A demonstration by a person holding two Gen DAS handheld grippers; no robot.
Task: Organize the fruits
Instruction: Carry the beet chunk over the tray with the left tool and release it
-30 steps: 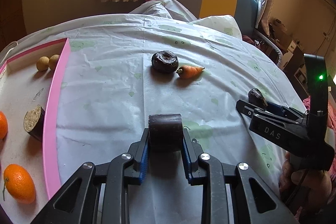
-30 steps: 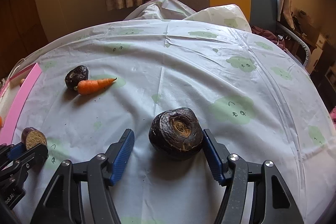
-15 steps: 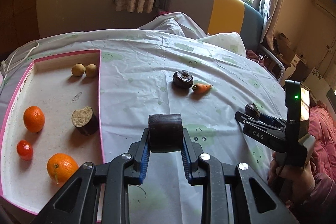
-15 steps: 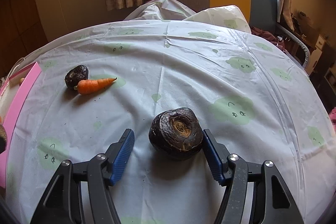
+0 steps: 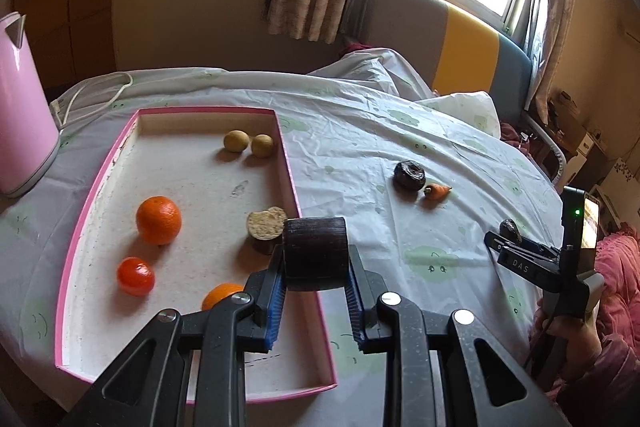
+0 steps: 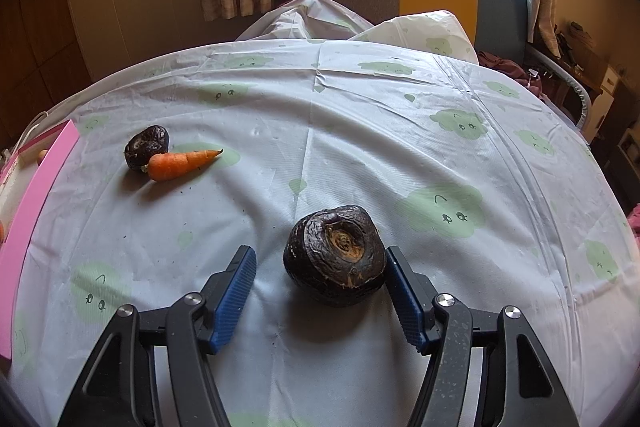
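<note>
A: In the left wrist view, what do the left tongs (image 5: 316,277) carry?

B: They are clamped on a dark purple cylindrical chunk (image 5: 315,251), both blue pads pressing its sides. It hangs over the right wall of the pink-rimmed tray (image 5: 96,187). Just beyond the tongs' left tip a second cut chunk (image 5: 265,227) lies in the tray, pale face up.

A: And the rest of the tray?

B: Left of the tongs sit a big orange (image 5: 158,220) and a small red-orange fruit (image 5: 135,276); another orange (image 5: 222,295) peeks out behind the left finger. Two yellowish round fruits (image 5: 248,143) lie far ahead. A pink kettle (image 5: 22,107) stands outside the tray, far left.

A: The right wrist view?

B: The right tongs (image 6: 320,291) stand apart around a dark wrinkled root (image 6: 335,255) on the tabletop (image 6: 360,131). The right pad touches or nearly touches it; the left pad is clear. Ahead to the left, a small carrot (image 6: 180,163) touches another dark root (image 6: 147,146).
</note>
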